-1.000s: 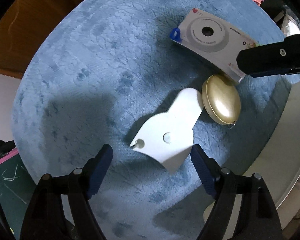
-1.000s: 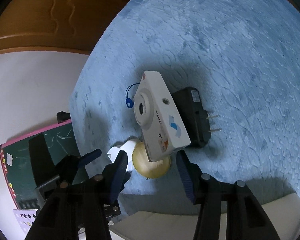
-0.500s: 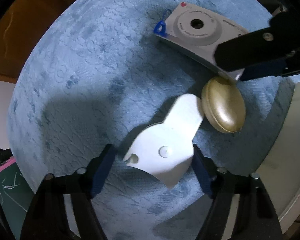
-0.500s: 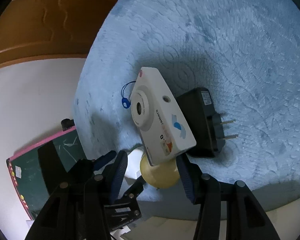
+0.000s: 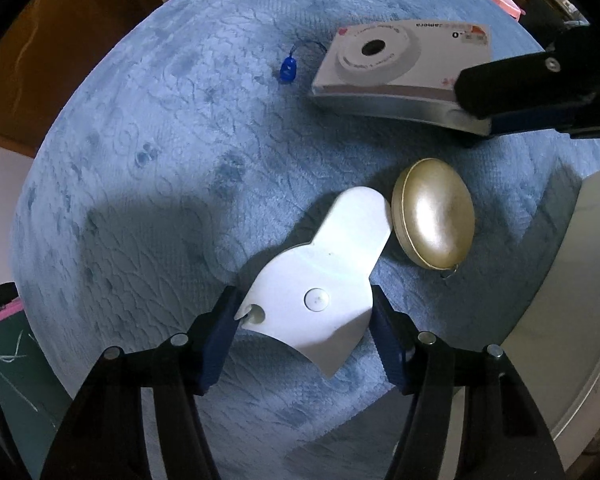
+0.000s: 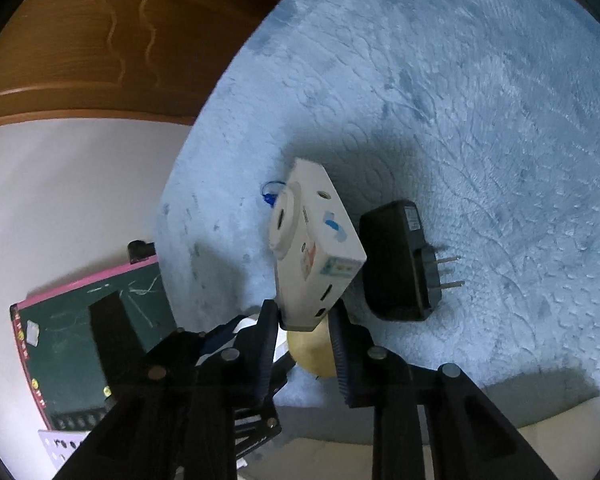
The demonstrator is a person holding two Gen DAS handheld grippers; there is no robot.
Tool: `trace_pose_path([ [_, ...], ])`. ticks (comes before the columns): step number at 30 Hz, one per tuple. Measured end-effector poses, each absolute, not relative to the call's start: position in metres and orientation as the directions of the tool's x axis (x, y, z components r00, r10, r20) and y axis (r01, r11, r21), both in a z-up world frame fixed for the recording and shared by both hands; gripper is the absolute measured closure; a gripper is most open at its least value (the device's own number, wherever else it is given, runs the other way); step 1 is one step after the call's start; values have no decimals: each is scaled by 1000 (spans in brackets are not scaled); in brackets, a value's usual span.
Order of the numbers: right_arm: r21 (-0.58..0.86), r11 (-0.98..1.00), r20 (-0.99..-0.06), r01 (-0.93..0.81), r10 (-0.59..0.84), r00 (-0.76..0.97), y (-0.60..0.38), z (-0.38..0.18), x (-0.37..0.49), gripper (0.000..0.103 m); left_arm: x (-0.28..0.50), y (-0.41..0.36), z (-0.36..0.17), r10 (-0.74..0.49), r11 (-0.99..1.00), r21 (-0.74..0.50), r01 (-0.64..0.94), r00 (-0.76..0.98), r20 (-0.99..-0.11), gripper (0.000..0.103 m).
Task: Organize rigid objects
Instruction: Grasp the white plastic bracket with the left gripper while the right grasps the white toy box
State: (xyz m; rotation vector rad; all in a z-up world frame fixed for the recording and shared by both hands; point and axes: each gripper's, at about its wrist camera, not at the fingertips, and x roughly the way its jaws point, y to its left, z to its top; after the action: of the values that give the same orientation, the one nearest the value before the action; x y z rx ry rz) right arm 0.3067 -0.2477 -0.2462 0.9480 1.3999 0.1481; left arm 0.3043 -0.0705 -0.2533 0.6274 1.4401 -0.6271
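A flat white plastic scraper lies on the round blue rug. My left gripper points straight down over it, jaws closing, both pads touching the sides of its wide end. Next to its narrow end rests a gold oval case. A white toy camera with a blue strap tag is tipped up on its edge. My right gripper has its jaws closing on the camera's near end, pads pressed on it. That grip also shows in the left wrist view, on the toy camera.
A black plug adapter with bare prongs lies just right of the camera. A pink-framed chalkboard lies on the floor left of the rug. A wooden door stands behind. A pale curved rim borders the rug on the right.
The left jaws narrowed from well outside the scraper until they touch its sides. The right jaws closed on the camera's end, and the camera tipped up onto its edge.
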Motion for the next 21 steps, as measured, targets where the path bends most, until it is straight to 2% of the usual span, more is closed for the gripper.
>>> trace_pose_path([
  [5, 645, 638, -756, 421, 613, 228, -256, -242, 303, 78, 302, -74, -246, -6, 693, 41, 720, 63, -998, 37],
  [21, 603, 733, -798, 317, 566, 208, -257, -213, 287, 81, 298, -49, -222, -88, 772, -35, 634, 52, -995, 37],
])
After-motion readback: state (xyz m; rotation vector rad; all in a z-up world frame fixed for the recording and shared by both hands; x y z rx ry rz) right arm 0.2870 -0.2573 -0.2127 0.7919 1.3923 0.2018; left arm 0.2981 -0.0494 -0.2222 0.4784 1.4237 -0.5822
